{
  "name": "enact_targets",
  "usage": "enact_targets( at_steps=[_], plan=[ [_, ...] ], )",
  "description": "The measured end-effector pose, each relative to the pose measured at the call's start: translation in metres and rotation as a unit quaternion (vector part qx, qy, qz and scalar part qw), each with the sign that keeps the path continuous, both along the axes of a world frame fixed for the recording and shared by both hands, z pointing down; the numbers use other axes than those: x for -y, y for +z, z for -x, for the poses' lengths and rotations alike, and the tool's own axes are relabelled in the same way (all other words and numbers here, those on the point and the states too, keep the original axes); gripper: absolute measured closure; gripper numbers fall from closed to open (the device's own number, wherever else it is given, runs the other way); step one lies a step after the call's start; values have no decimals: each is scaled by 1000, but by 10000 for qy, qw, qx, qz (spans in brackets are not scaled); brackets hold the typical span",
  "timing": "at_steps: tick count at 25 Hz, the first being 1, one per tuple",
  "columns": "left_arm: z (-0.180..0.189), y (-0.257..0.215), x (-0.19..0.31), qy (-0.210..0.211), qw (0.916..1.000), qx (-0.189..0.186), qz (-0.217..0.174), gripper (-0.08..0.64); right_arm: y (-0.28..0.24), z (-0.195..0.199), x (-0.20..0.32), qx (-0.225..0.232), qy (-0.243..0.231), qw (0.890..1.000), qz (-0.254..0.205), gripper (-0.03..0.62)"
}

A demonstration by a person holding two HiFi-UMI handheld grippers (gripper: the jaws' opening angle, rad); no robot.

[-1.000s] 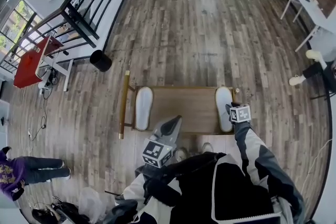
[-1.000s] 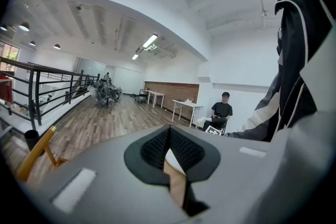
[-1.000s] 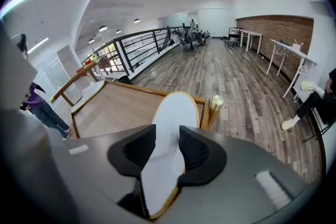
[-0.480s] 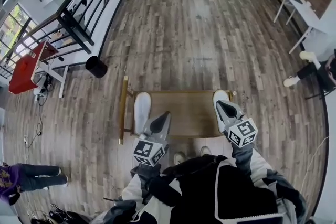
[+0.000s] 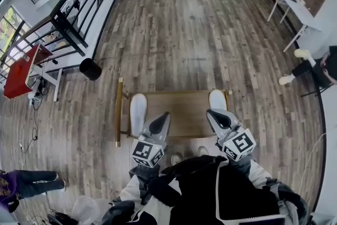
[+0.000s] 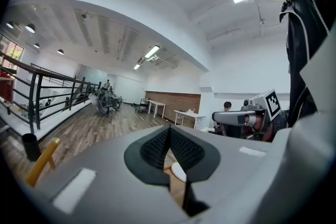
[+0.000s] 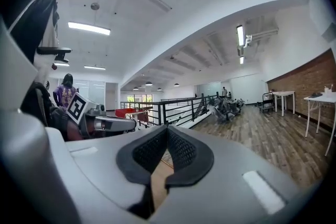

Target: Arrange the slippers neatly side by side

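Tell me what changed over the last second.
The right gripper lifted away from the right slipper and drew back level with the left gripper, carrying nothing; its jaws are now shut. The left gripper hardly moved and is shut and empty. The left slipper and the right slipper stayed at opposite ends of the wooden table.

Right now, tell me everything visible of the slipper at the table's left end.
The left slipper is white, a long rounded oval, details too small to tell. It lies flat at the left end of the wooden table, lengthwise away from the person, touching only that table, far apart from the other slipper at the right end.
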State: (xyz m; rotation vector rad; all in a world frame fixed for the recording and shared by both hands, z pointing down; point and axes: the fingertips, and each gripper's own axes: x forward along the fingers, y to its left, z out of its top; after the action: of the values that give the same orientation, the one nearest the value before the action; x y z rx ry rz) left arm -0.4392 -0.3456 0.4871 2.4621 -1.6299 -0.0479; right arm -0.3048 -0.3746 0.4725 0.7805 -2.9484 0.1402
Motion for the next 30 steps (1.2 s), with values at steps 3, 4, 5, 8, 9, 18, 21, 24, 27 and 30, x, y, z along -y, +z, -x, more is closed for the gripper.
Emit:
enact_targets(
  at_steps=[3, 4, 5, 8, 9, 18, 21, 24, 27, 30],
  plan=[
    [2, 3, 0, -15, 10000, 64, 27, 548, 2, 2, -1, -17, -48, 10000, 46, 588],
    [5, 7, 0, -44, 9999, 118, 58, 548, 2, 3, -1, -10, -68, 10000, 57, 588],
    [9, 11, 1, -72, 9998, 181, 99, 548, 2, 4, -1, 17, -82, 9999, 82, 588],
    [25, 36, 4, -117, 9986, 398, 332, 548, 0, 4, -4, 166, -137, 9996, 206, 588],
    [33, 47, 6, -178, 9976, 477, 463, 548, -1, 4, -5, 190, -160, 9995, 217, 588],
    [131, 173, 22, -1091, 9596, 1234, 2280, 469, 1, -8, -8, 94, -93, 9997, 194, 588],
    [157, 203, 23, -1419, 9418, 1277, 2769, 471, 2, -12, -9, 75, -92, 9996, 264, 588],
    [174, 228, 26, -1681, 9265, 1242, 3130, 451, 6, -18, -9, 28, -57, 9995, 308, 589],
    [190, 251, 27, -1849, 9063, 1600, 3448, 370, 9, -25, -9, -12, 16, 9995, 316, 588],
    [209, 270, 19, -1928, 8865, 1837, 3785, 344, 10, -27, -9, -6, 79, 9994, 348, 588]
  ],
)
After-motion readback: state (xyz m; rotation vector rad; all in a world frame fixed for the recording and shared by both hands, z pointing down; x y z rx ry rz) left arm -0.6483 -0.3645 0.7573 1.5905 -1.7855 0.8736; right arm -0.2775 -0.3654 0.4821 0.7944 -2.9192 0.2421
